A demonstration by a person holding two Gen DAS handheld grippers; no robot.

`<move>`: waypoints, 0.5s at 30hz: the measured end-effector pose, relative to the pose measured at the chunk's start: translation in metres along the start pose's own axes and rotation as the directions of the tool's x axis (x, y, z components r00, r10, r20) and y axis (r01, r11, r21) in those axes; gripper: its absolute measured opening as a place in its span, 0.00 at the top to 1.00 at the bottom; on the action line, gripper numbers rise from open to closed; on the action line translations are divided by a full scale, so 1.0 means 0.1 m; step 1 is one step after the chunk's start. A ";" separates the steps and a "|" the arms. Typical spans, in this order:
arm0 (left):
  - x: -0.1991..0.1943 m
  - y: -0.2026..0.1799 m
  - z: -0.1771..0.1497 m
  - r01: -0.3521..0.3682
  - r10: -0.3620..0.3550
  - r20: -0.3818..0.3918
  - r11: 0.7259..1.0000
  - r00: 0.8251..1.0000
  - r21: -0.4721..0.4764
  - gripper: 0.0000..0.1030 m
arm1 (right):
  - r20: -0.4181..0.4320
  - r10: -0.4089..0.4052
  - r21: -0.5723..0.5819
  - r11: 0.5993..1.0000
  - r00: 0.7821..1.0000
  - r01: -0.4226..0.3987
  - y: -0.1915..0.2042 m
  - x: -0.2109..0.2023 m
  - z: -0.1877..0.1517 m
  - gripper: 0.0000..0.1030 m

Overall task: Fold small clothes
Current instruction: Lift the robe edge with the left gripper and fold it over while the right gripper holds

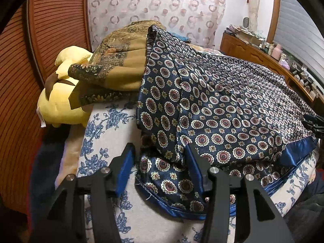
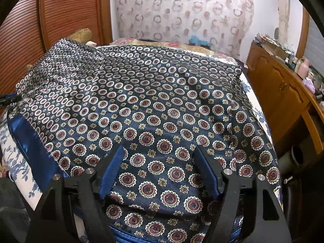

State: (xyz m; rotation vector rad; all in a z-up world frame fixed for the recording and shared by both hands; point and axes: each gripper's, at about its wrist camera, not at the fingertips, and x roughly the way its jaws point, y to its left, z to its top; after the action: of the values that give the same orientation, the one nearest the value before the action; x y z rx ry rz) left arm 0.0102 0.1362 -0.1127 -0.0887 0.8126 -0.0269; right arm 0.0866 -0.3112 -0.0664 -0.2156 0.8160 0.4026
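A navy satin garment with red-and-cream medallion print [image 1: 222, 109] is laid folded over a white bedsheet with blue floral print [image 1: 105, 133]. The left gripper [image 1: 160, 160] is held open over the garment's near left corner, nothing clamped. The right gripper [image 2: 160, 160] is spread wide above the cloth, nothing pinched. A yellow plush toy [image 1: 60, 105] is seen beside an ochre patterned blanket [image 1: 119, 64].

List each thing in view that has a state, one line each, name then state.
Patterned cloth: partly folded, spread over the bed, blue hem showing.
Left tool: open, over the cloth's corner, gripping nothing.
Right tool: open above the cloth, gripping nothing.
Yellow plush toy: lying partly under a brown blanket.
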 end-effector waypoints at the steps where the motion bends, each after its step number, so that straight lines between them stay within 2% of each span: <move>1: 0.00 0.00 0.00 0.006 -0.006 0.000 1.000 1.000 -0.003 0.51 | 0.000 0.001 0.001 1.000 1.000 -0.001 0.00 0.00 0.00 0.28; 5: -0.02 -0.01 0.00 0.049 -0.049 0.000 0.999 0.999 -0.016 0.52 | 0.001 -0.001 0.001 1.000 1.000 0.001 0.00 0.00 0.00 0.28; 10: -0.02 -0.01 0.01 0.045 -0.045 0.000 0.999 0.999 -0.009 0.52 | 0.002 -0.002 0.002 1.000 1.000 0.002 0.00 0.00 0.00 0.27; 13: -0.01 -0.01 0.02 0.048 -0.048 0.003 0.999 0.999 -0.007 0.60 | 0.002 -0.001 0.002 1.000 1.000 0.001 0.00 0.00 0.00 0.27; 15: 0.00 0.00 0.03 0.068 -0.068 0.003 0.998 0.998 -0.011 0.74 | 0.002 0.000 0.002 1.000 1.000 0.000 0.00 0.00 0.00 0.27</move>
State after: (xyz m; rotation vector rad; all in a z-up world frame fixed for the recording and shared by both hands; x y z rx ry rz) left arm 0.0126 0.1363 -0.1106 -0.1269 0.8068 -0.0867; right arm 0.0864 -0.3117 -0.0666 -0.2133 0.8146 0.4019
